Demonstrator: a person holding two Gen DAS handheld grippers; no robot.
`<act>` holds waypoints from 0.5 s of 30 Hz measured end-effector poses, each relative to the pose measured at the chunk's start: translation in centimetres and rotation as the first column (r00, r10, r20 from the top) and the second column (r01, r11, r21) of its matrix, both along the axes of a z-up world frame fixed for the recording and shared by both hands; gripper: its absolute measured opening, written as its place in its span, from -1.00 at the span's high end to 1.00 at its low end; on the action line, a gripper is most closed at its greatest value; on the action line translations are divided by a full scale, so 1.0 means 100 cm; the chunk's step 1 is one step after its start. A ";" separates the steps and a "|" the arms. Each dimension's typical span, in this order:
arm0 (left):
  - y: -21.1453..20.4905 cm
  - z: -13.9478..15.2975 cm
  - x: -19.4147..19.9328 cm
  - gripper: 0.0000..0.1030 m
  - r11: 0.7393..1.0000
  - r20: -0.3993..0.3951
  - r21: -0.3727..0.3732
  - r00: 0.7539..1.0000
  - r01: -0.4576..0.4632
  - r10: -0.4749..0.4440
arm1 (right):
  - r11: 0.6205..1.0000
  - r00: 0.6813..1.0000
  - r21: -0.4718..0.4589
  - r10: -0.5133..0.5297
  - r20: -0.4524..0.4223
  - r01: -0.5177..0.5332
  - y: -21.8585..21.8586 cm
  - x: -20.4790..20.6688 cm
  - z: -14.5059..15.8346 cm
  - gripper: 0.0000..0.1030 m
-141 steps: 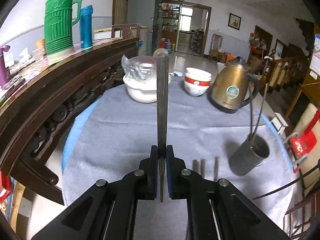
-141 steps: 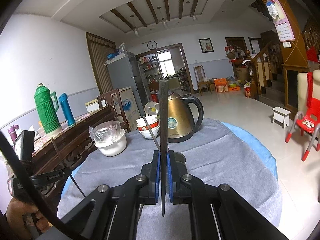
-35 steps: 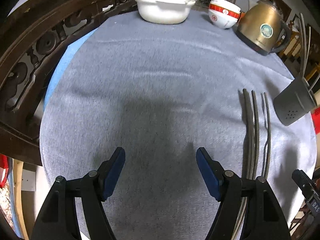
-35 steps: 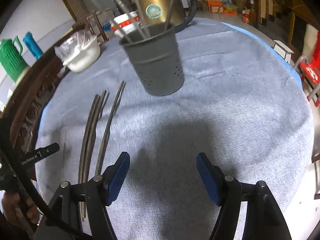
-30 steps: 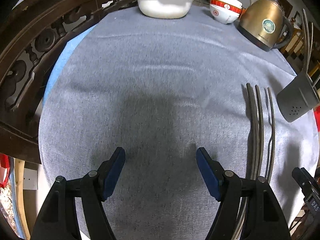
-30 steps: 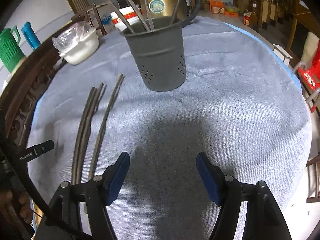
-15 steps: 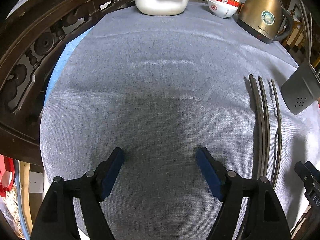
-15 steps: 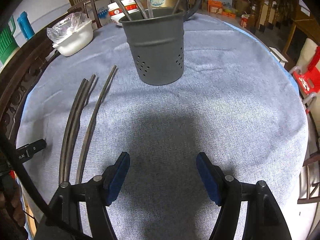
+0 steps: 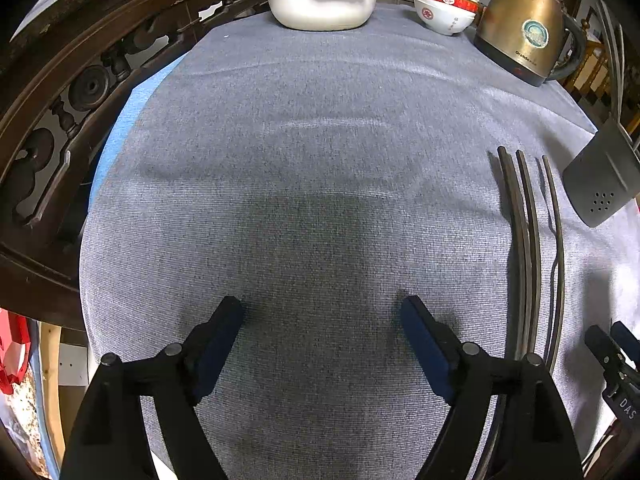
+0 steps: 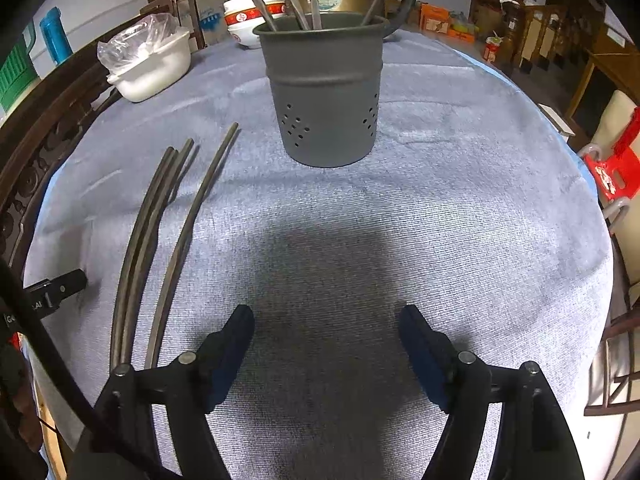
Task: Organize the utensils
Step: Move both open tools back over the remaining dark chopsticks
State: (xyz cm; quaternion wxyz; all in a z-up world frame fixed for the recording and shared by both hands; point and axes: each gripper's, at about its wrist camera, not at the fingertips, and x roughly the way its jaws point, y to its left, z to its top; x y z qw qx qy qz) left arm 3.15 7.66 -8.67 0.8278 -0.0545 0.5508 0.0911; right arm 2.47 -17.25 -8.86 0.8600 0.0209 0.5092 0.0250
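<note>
A large room with doorways, wooden furniture and a red plastic chair (image 10: 612, 168) at the right edge of the right wrist view surrounds a round desk (image 9: 320, 160) covered by a grey-blue cloth. A dark carved wooden rail (image 9: 60, 92) curves along the upper left of the left wrist view. At the top of that view stand a white basin (image 9: 320, 4) with a clear plastic bag in it, stacked white bowls with red bands (image 9: 444, 12) and a brass-coloured kettle (image 9: 524, 36) at the upper right. In the right wrist view a grey perforated utensil holder (image 10: 326, 92) stands upright in the upper middle, with several dark utensil handles leaning out of its mouth. To its left, in the left half of that frame, three long dark utensils (image 10: 160, 216) lie flat on the cloth, two close together and one just beside them; in the left wrist view the same utensils (image 9: 528, 240) run down the right side, near the holder's edge. The left hand-held gripper (image 9: 322, 316) hangs over bare cloth at the bottom, its jaws wide apart and opening, nothing between them. The right hand-held gripper (image 10: 326, 320) likewise hangs over bare cloth, jaws apart and opening, nothing between them.
</note>
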 end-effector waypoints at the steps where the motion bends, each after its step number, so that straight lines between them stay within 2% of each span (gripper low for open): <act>1: -0.001 -0.002 0.000 -0.63 1.000 0.001 0.000 1.000 -0.001 0.001 | 1.000 1.000 -0.004 0.002 -0.001 -0.002 0.002 -0.001 0.000 -0.54; 8: 0.000 -0.005 -0.003 -0.75 1.000 0.007 -0.001 1.000 0.001 -0.001 | 1.000 1.000 -0.022 0.016 -0.015 -0.016 0.009 -0.003 0.001 -0.56; 12: 0.001 -0.007 -0.005 -0.83 1.000 0.016 0.000 1.000 -0.002 0.002 | 0.997 0.998 0.078 0.029 -0.053 -0.025 0.007 0.001 0.007 -0.56; 15: 0.001 -0.007 -0.007 -0.86 1.000 0.020 0.000 1.000 0.001 -0.001 | 0.992 0.998 0.118 0.051 -0.049 -0.045 0.014 0.008 0.015 -0.56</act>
